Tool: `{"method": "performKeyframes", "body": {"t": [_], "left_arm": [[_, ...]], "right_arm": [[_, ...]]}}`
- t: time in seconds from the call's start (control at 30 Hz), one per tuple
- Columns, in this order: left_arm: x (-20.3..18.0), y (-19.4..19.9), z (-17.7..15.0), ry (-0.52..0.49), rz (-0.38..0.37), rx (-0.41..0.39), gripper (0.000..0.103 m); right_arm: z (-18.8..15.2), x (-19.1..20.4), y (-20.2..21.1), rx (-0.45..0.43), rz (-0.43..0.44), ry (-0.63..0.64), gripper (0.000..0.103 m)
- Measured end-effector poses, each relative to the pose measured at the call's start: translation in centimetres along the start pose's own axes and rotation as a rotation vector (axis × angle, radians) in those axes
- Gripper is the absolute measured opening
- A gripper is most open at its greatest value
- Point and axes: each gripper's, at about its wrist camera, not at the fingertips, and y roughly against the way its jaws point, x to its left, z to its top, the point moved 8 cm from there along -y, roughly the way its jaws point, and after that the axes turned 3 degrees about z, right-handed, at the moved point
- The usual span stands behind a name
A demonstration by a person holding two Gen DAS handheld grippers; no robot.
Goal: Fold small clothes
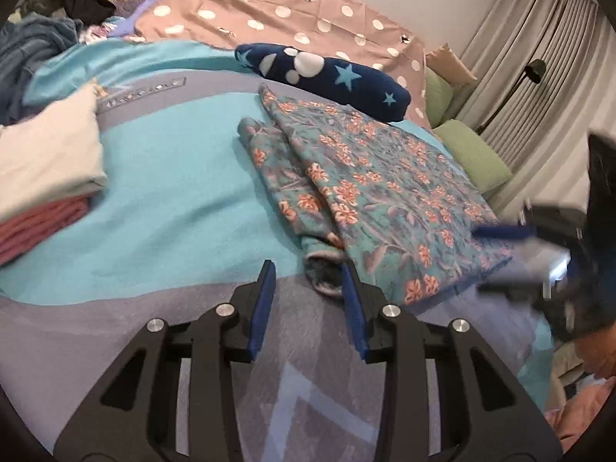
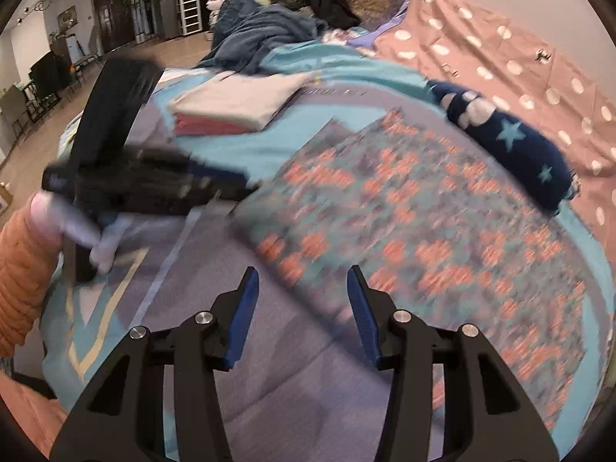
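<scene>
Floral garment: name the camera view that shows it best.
Left wrist view: the floral garment is sharp, its folded layers and rolled edge visible. The right wrist view shows it motion-blurred, only orange patches on teal.

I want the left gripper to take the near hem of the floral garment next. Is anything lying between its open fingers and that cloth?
Nothing visible does. The left gripper is open over bare bedspread, and the floral garment has its rolled near edge right beside its right finger. The right gripper is off at the garment's other side.
</scene>
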Motion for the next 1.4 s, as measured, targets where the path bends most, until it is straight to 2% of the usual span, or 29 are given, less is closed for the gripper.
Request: {"method": "performKeyframes", "body": {"t": [0.1, 0.23, 0.37, 0.53, 0.57, 0.6, 0.7, 0.77, 0.8, 0.83, 0.93, 0.97, 1.07, 1.1, 1.17, 1.23, 1.27, 1.3, 1.33, 1.4], "left_arm": [[0.0, -0.1, -0.1, 0.008, -0.010, -0.006, 0.035], [-0.2, -0.3, -0.2, -0.001, 0.007, -0.003, 0.035], [-0.5, -0.6, -0.1, -0.015, 0.011, 0.013, 0.035], [-0.3, -1.4, 0.6, -0.004, -0.010, 0.019, 0.033], [-0.3, -1.5, 0.6, -0.004, -0.012, 0.023, 0.018], [-0.3, -1.6, 0.5, -0.005, -0.004, 0.027, 0.013], [-0.4, -1.2, -0.1, 0.019, 0.040, 0.031, 0.008], [-0.2, -0.7, -0.9, 0.064, 0.055, 0.032, 0.007], [0.0, -0.5, -1.2, 0.078, 0.059, 0.031, 0.000], [0.4, -0.4, -1.5, 0.087, 0.078, 0.035, 0.000], [0.9, 0.3, -1.8, 0.119, 0.061, 0.013, 0.000], [0.9, 0.5, -1.9, 0.121, 0.055, 0.009, 0.000], [1.0, 1.1, -1.9, 0.120, 0.052, -0.007, 0.002], [1.0, 1.3, -1.9, 0.121, 0.050, -0.018, 0.013], [1.4, 1.8, -1.6, 0.132, 0.044, -0.046, 0.031], [1.6, 2.1, -1.3, 0.141, 0.028, -0.064, 0.035], [1.8, 2.2, -1.0, 0.147, 0.025, -0.072, 0.042], [2.0, 2.2, -0.6, 0.152, 0.025, -0.078, 0.049], [2.0, 2.0, -0.1, 0.152, 0.017, -0.081, 0.052], [2.1, 1.4, 1.5, 0.149, -0.050, -0.085, 0.057]], "right_arm": [[4.6, -2.2, -1.4, -0.002, 0.020, -0.039, 0.048], [10.1, -3.3, -7.4, 0.057, -0.005, 0.040, 0.048], [12.6, -3.1, -13.0, 0.136, 0.006, 0.087, 0.048], [14.0, -2.1, -16.9, 0.223, 0.067, 0.094, 0.048], [13.9, -1.9, -17.3, 0.243, 0.066, 0.111, 0.020], [13.8, -1.8, -17.7, 0.254, 0.052, 0.119, 0.001], [15.2, -3.1, -17.2, 0.181, 0.023, 0.046, 0.001], [15.7, -4.4, -17.7, 0.158, 0.063, -0.040, 0.001], [15.5, -4.7, -18.1, 0.159, 0.085, -0.060, 0.001], [15.2, -4.9, -18.5, 0.154, 0.092, -0.065, 0.001], [15.0, -5.7, -18.1, 0.111, 0.119, -0.137, 0.001], [15.0, -6.1, -17.3, 0.089, 0.129, -0.168, 0.002], [14.8, -7.0, -13.1, 0.004, 0.118, -0.191, 0.023], [14.4, -7.0, -11.4, -0.025, 0.100, -0.164, 0.026], [12.5, -6.2, -7.4, -0.074, 0.064, -0.069, 0.031], [9.3, -4.3, -4.0, -0.091, 0.048, 0.023, 0.041], [7.6, -3.1, -2.8, -0.092, 0.045, 0.062, 0.054], [5.8, -1.8, -1.8, -0.094, 0.040, 0.104, 0.062], [3.2, 0.5, -0.9, -0.087, 0.031, 0.188, 0.063], [-0.4, 4.0, -0.7, -0.063, 0.005, 0.357, 0.064]]}}
